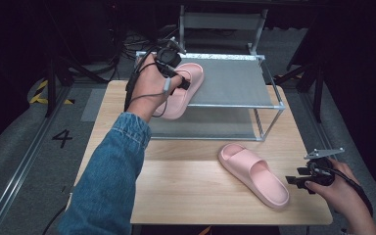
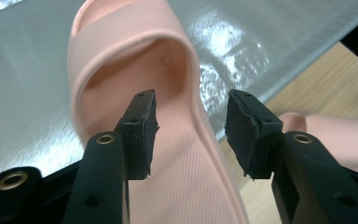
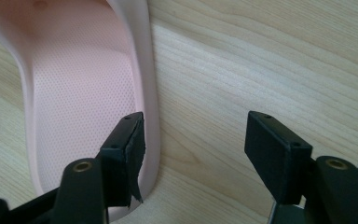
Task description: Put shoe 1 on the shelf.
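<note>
Left gripper (image 2: pixel 191 135) part-open astride slipper (image 1: pixel 181 90) edge on rack (image 1: pixel 235 81); right gripper (image 3: pixel 193 158) wide beside second slipper (image 1: pixel 254 174).

One slipper (image 1: pixel 182 90) is set on the rack's (image 1: pixel 274 104) upper shelf, at its left edge. The other slipper (image 1: pixel 253 174) is laid on the table (image 1: pixel 186 186), before the rack, toward the near right corner.

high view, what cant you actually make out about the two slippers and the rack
- Slipper on the rack: its near end, hidden in the high view by the left hand and left gripper.
- Slipper on the table: toe end cut off by the top edge in the right gripper view.
- Rack: lower shelf mostly covered by the upper shelf in the high view.
</note>
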Demonstrator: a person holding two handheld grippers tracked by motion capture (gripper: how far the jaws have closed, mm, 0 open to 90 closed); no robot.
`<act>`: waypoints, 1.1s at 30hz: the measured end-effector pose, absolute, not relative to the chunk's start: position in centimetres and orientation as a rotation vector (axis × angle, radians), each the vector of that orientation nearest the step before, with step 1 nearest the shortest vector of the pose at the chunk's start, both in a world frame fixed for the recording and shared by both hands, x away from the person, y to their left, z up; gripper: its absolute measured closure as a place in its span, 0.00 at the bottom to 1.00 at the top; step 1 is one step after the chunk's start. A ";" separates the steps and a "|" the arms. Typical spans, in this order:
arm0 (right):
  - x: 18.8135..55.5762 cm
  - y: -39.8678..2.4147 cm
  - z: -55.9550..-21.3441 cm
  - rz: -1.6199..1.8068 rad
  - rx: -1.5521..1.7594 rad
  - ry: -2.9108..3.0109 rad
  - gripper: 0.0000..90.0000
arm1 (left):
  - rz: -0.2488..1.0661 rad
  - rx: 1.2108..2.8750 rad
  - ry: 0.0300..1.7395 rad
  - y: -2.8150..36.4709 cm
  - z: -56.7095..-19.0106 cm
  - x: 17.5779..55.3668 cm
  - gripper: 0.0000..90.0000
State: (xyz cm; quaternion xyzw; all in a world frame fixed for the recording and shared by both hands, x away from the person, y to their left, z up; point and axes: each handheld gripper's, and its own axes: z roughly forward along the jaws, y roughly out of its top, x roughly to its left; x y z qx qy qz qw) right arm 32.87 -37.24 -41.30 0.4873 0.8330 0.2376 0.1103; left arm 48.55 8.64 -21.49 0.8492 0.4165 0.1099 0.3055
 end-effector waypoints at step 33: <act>33.0 -36.1 -41.8 0.676 1.414 2.479 0.43 | 0.156 2.314 1.210 13.0 -25.3 47.3 1.00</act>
